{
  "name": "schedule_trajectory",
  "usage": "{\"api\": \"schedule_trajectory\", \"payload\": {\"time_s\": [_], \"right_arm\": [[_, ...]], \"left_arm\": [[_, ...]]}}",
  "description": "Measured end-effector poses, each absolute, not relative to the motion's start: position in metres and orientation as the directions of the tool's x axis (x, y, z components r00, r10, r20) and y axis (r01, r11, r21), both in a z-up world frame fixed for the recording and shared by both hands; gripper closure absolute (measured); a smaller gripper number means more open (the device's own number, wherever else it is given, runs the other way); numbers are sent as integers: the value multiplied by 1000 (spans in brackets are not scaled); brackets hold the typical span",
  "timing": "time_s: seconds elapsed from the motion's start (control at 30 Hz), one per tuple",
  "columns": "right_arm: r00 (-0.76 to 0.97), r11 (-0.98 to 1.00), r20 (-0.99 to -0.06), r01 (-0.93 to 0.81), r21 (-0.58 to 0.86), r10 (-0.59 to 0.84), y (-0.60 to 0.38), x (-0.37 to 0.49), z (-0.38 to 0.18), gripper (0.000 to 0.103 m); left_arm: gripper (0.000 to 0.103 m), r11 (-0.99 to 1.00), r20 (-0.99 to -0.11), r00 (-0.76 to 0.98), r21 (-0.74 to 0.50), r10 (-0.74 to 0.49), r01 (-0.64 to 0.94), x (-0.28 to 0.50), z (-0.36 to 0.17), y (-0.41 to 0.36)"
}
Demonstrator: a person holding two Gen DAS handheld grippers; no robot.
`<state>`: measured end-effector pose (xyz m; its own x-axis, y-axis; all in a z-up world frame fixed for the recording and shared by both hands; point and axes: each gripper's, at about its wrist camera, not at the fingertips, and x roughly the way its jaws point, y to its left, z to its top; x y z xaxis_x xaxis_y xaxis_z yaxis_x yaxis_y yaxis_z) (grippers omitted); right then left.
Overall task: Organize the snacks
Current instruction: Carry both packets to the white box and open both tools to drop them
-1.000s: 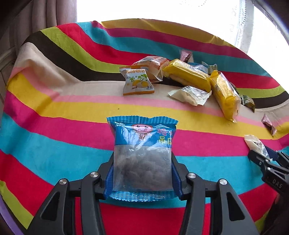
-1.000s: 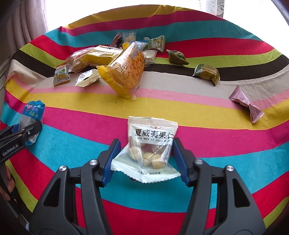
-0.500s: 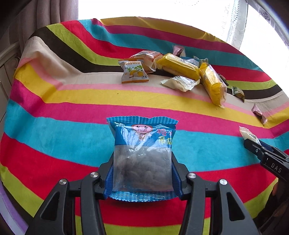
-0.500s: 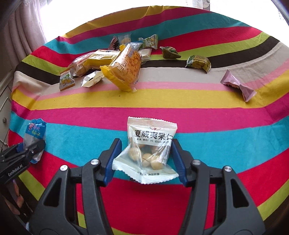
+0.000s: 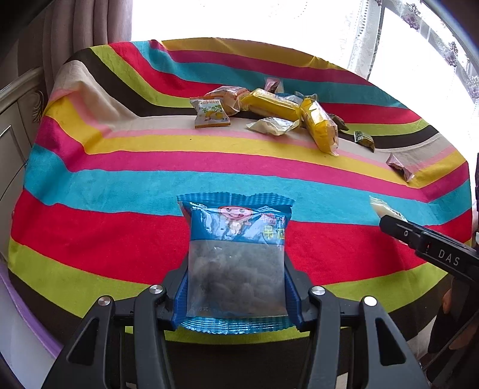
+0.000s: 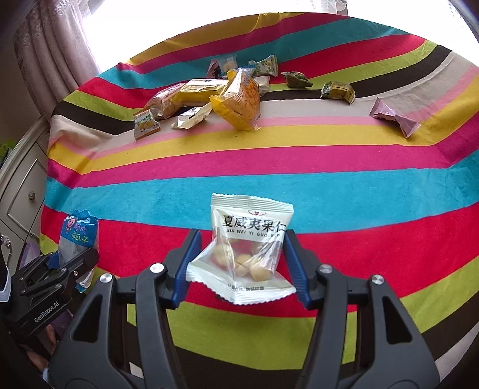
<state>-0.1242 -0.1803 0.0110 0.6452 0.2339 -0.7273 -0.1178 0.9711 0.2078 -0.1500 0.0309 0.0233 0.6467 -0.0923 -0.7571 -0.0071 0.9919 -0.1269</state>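
Left jaws: the left gripper (image 5: 236, 287) clamps a blue plastic seed packet (image 5: 236, 260).
Right jaws: the right gripper (image 6: 239, 263) clamps a white macadamia nut sachet (image 6: 247, 248).
Advice: carry both level, clear of the striped table (image 6: 299, 191).

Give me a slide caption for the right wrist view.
Right tool grips a white nut packet above the striped cloth; loose snacks beyond.

A bright, overexposed window (image 5: 239, 18) glares behind beige pleated curtains (image 5: 89, 33). A cream panelled cabinet (image 6: 21, 191) stands at the left.
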Motion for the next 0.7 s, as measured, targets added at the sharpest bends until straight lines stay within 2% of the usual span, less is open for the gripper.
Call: {"api": "schedule_trajectory", "payload": {"time_s": [0.5,0.7], "right_arm": [[695,953,-660,-137,271,287,-181,-158,47,43],[704,942,-629,-201,270,330,-169,-170,64,43]], "left_arm": [[50,994,-700,708,-106,-95,28,-190,61,31],[50,996,-678,730,-76,-86,46,-203,76,32]]}}
